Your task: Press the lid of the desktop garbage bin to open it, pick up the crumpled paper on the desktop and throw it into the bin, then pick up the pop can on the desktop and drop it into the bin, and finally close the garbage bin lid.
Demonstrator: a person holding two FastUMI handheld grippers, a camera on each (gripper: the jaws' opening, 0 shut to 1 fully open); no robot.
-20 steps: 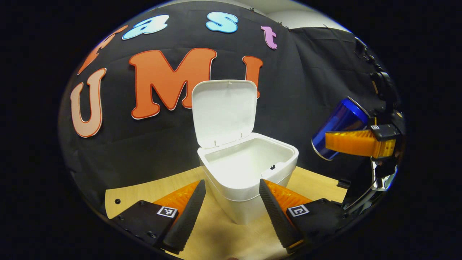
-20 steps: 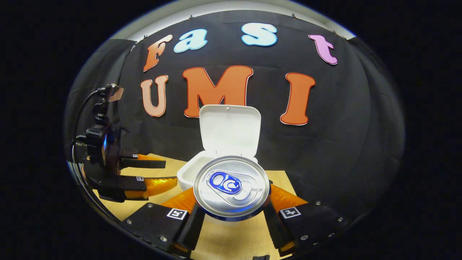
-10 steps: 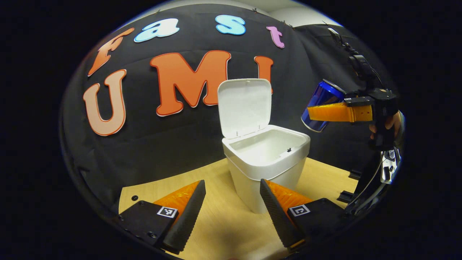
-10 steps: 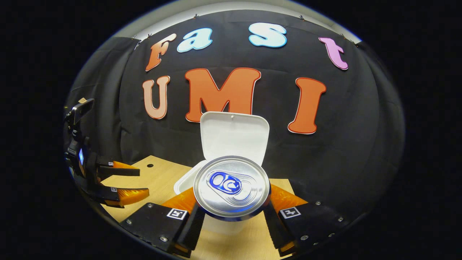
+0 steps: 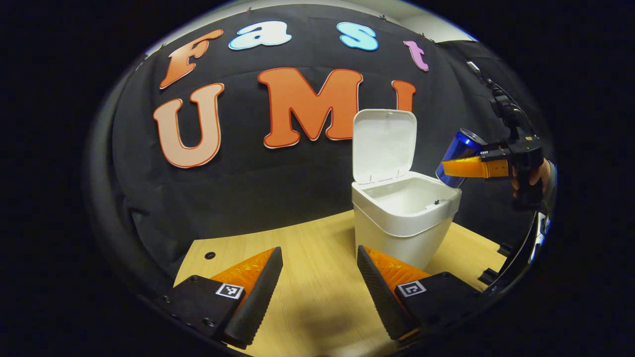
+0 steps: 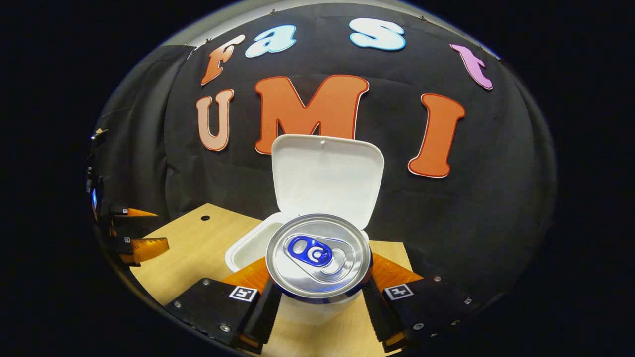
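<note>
Beside the open white bin (image 5: 404, 218), the right tool (image 6: 317, 292) (pinching the blue pop can (image 6: 318, 257)) has moved closer. Left tool (image 5: 320, 287), spread, has backed away; a drop seems near.

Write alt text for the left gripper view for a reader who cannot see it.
A white desktop bin stands on a wooden table with its lid raised upright, while the right tongs, held by a hand, grip a blue pop can tilted beside the bin's rim. In the foreground the left tongs are open and hold nothing.
</note>
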